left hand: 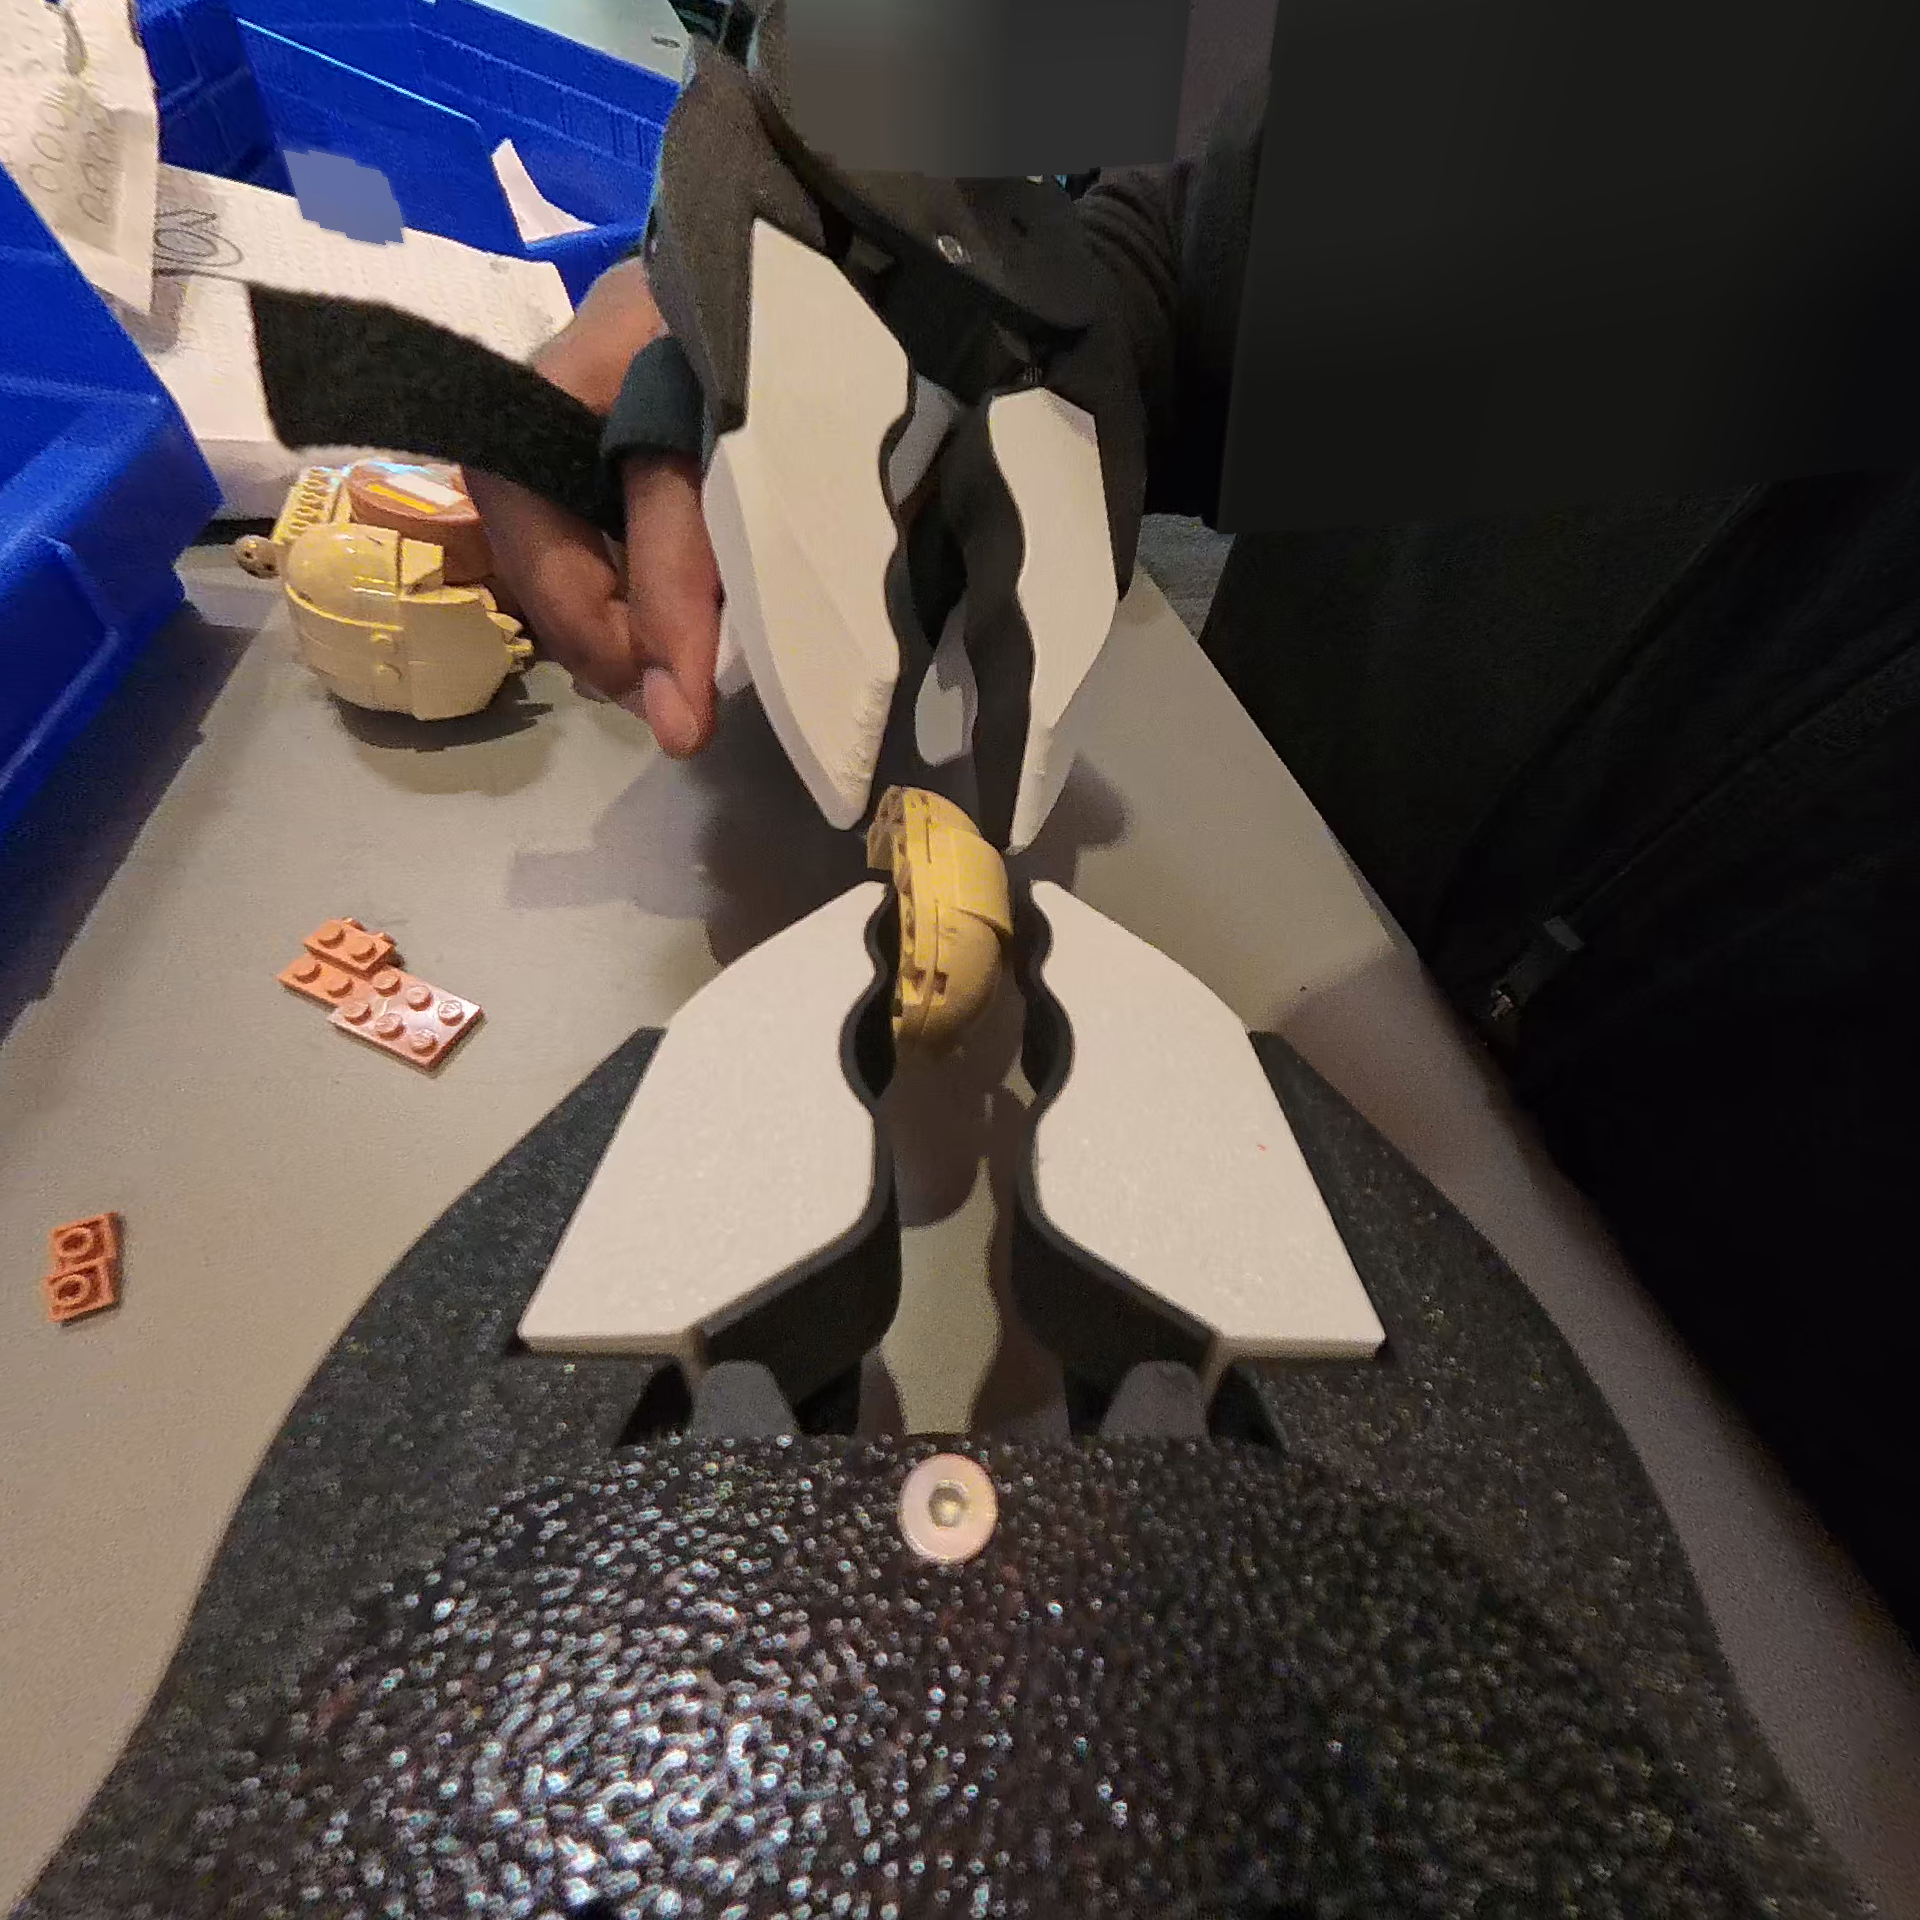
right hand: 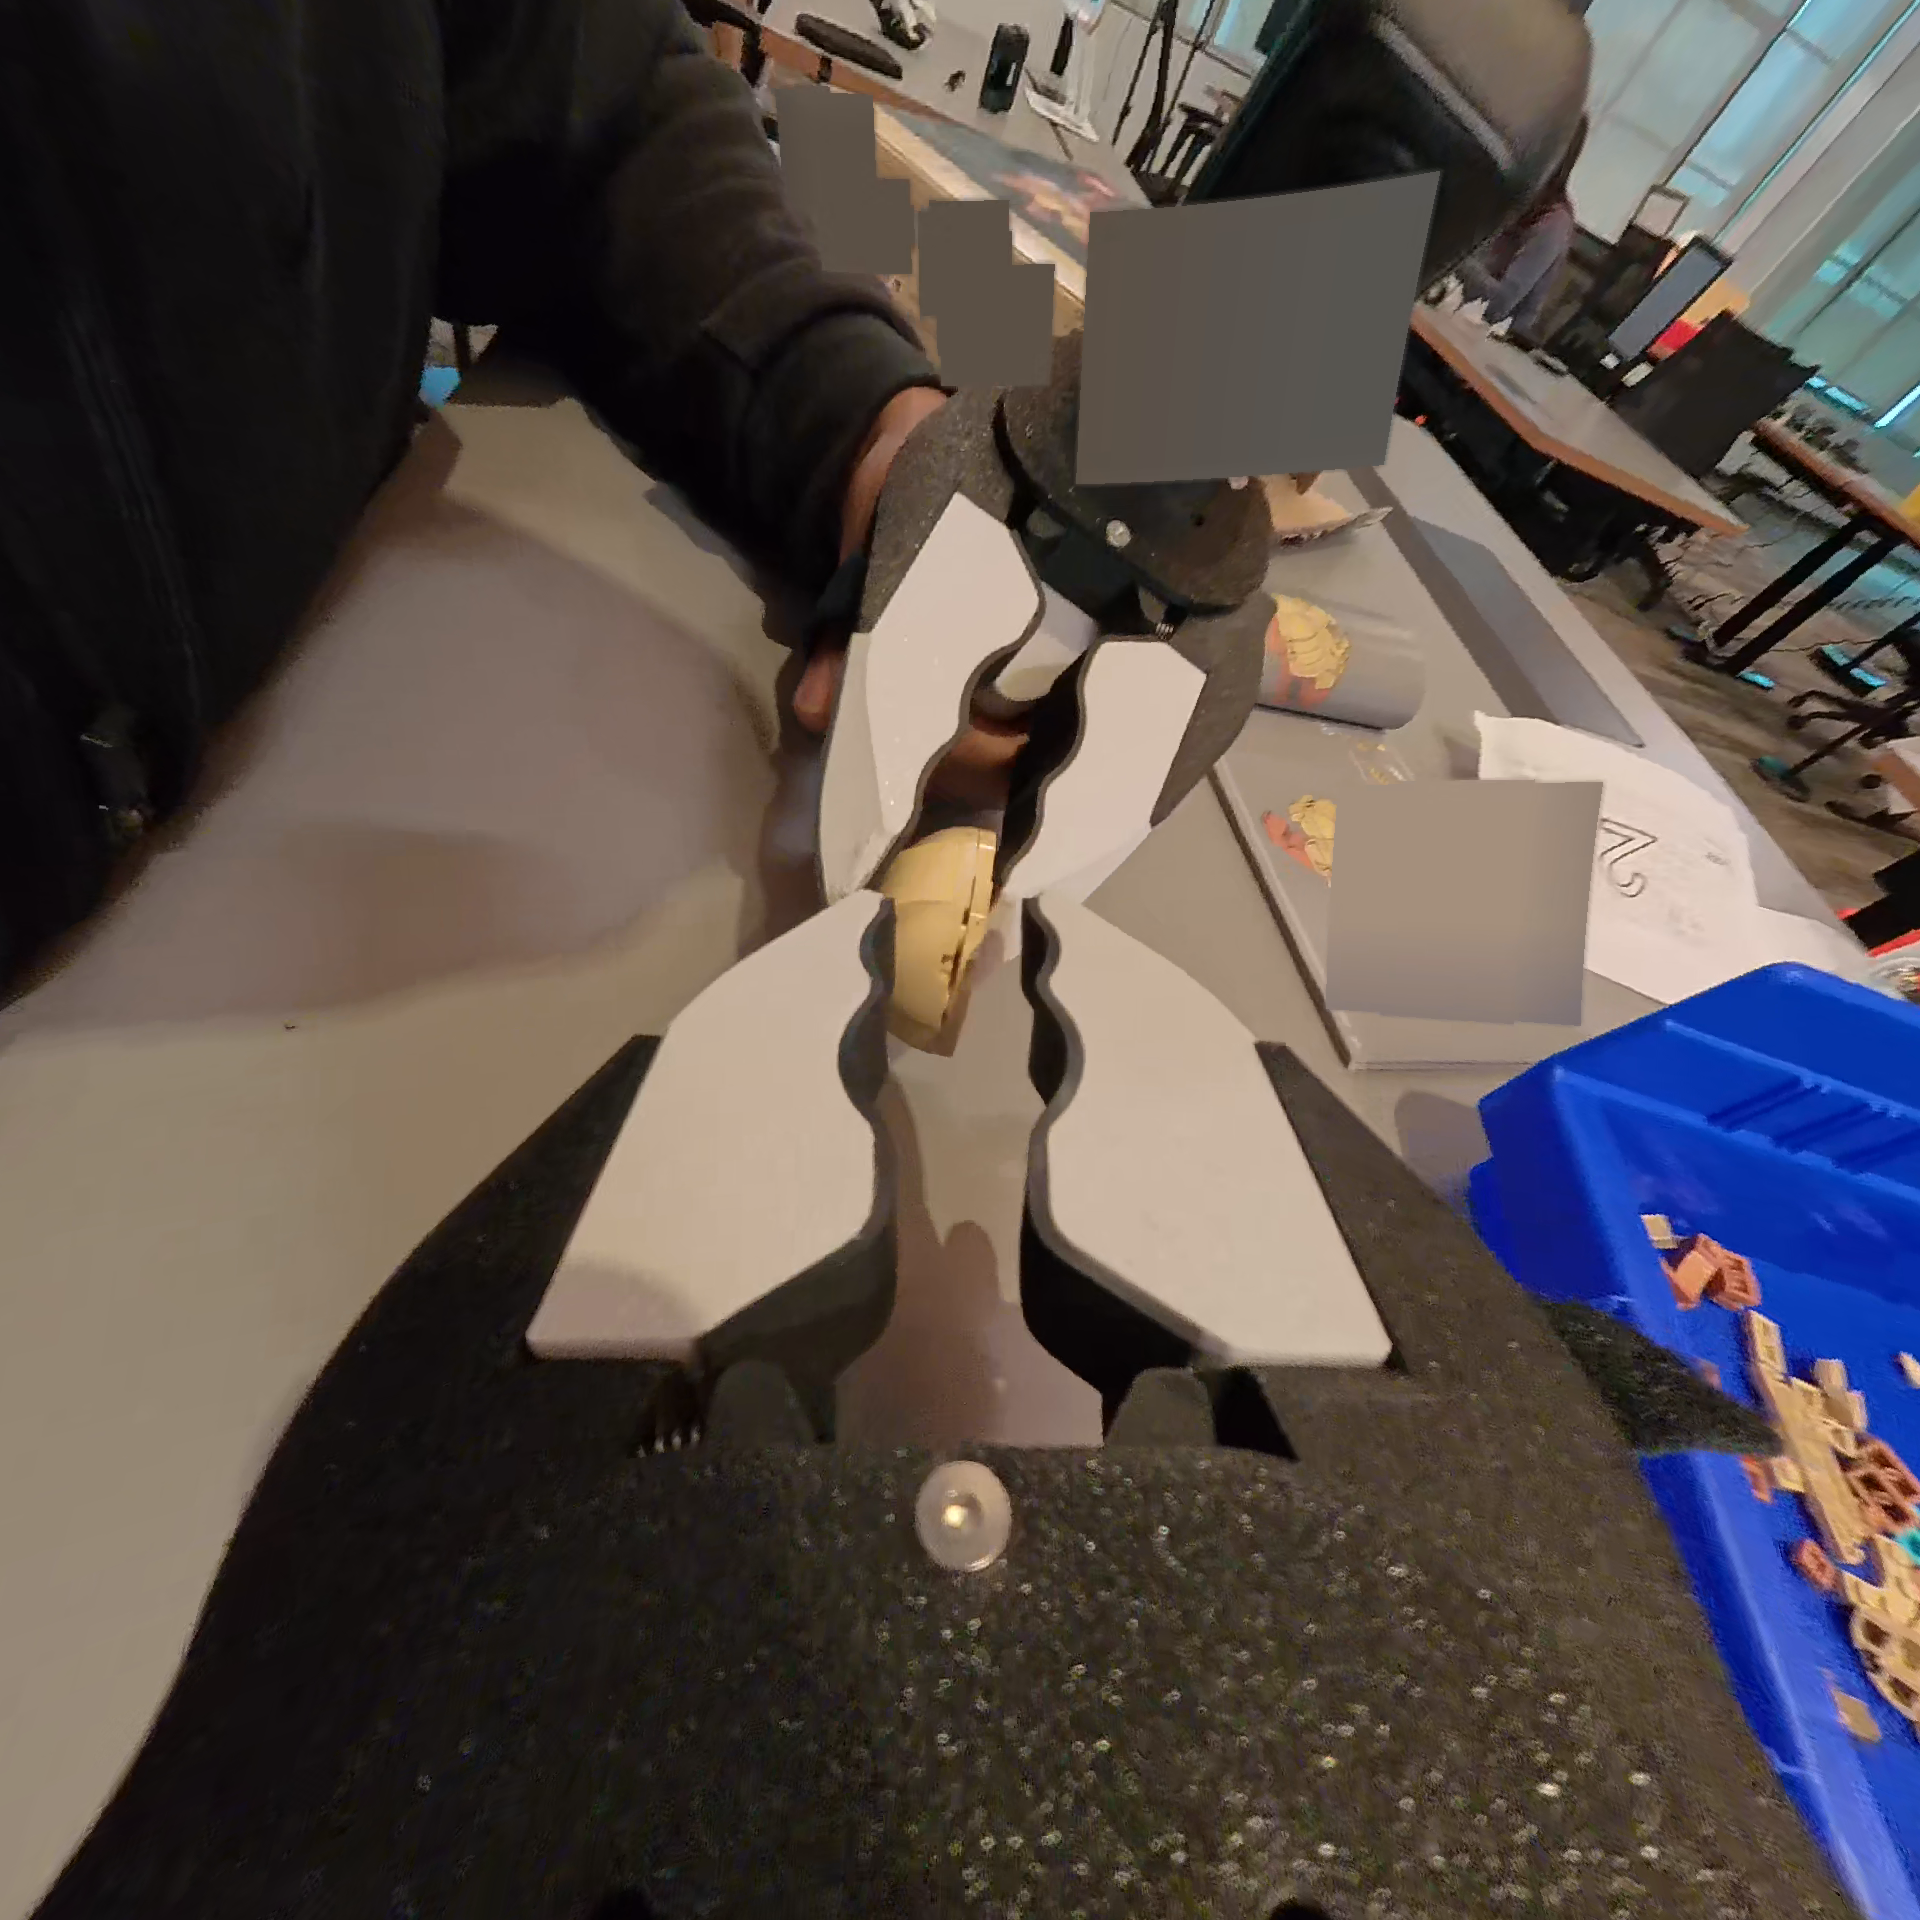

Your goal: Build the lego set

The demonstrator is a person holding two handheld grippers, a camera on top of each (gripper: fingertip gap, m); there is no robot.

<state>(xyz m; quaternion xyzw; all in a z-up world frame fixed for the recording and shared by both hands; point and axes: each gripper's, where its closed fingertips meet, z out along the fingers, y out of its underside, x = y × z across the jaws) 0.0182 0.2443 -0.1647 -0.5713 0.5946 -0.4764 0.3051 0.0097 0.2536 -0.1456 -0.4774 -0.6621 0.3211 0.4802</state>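
Observation:
A tan rounded lego piece [left hand: 951, 935] is held above the grey table [left hand: 312, 1143], between the fingertips of both grippers. My left gripper [left hand: 948, 925] is shut on it, with both pads touching. My right gripper [left hand: 935, 821] comes in from above, fingers either side of the piece's far end. In the right wrist view the piece [right hand: 930, 966] rests against one finger of my right gripper [right hand: 951, 920], with a gap to the other finger. My left gripper [right hand: 940, 878] clamps it from the far side.
A tan lego model with a brown disc [left hand: 395, 623] sits at the back left. Brown plates [left hand: 379, 987] and a small one [left hand: 83, 1268] lie on the table. Blue bins [left hand: 83, 520] stand at left. A blue bin of loose pieces [right hand: 1766, 1351] and a booklet [right hand: 1299, 831] lie at right. Both grippers' tips are close together, under 4 cm apart.

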